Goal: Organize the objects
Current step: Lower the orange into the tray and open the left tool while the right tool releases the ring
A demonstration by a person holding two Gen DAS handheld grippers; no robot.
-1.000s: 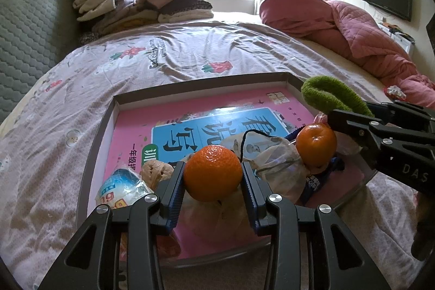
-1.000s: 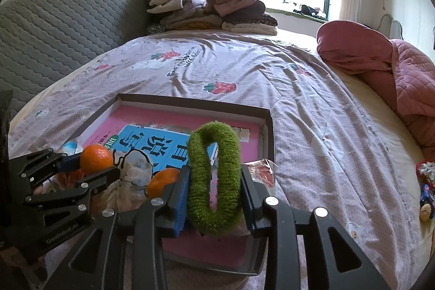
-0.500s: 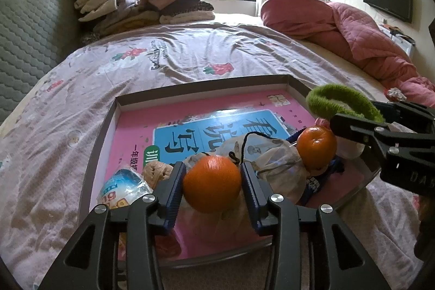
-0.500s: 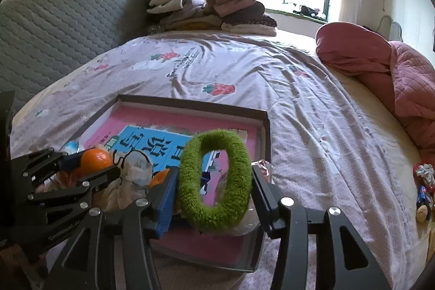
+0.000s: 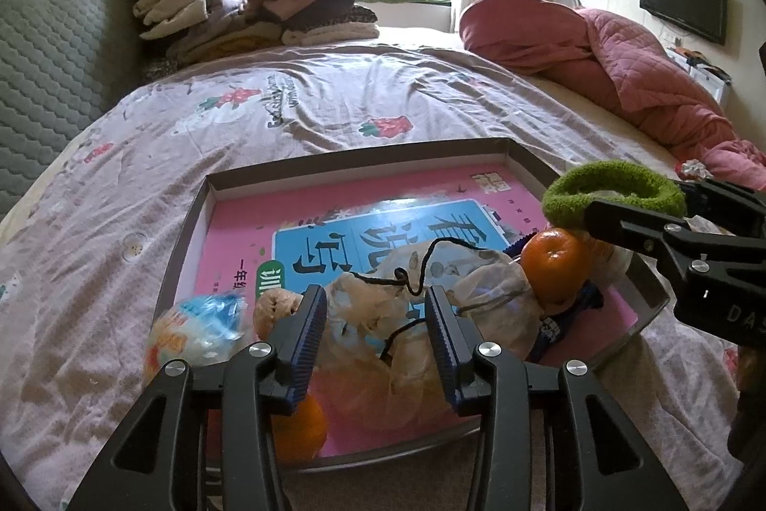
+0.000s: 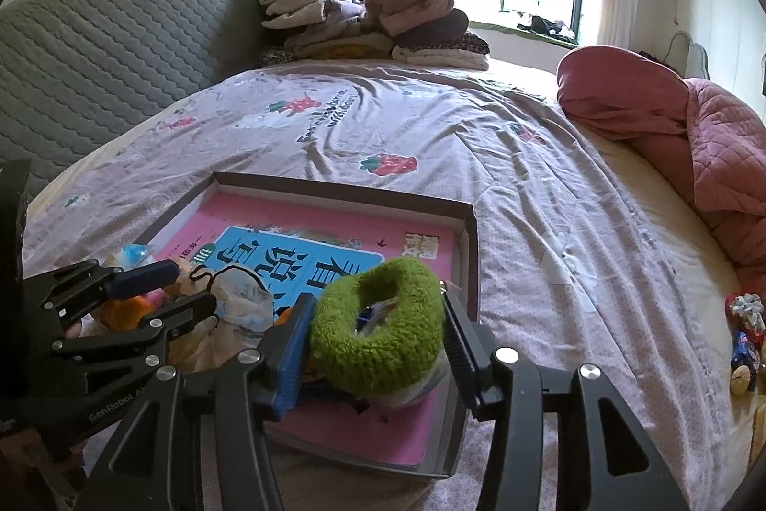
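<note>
A shallow grey box (image 5: 364, 159) with a pink and blue book (image 5: 383, 233) inside lies on the bed. My left gripper (image 5: 376, 326) is open and empty above the box's near edge; an orange (image 5: 301, 427) lies in the box below its left finger. A second orange (image 5: 555, 266) rests by a clear plastic bag (image 5: 450, 300). My right gripper (image 6: 378, 334) is open around a green fuzzy hair tie (image 6: 378, 334), which rests on the objects in the box's near right corner (image 6: 467, 223). The tie also shows in the left wrist view (image 5: 613, 190).
A wrapped snack packet (image 5: 196, 331) and a walnut (image 5: 273, 310) lie at the box's near left. Folded clothes (image 5: 249, 13) are stacked at the headboard. A pink quilt (image 5: 598, 56) is bunched on the right. Small items (image 6: 744, 338) lie at the bed's right edge.
My left gripper opened and the orange dropped into the box below it. My right gripper opened wider and the green hair tie settled down onto the box's contents.
</note>
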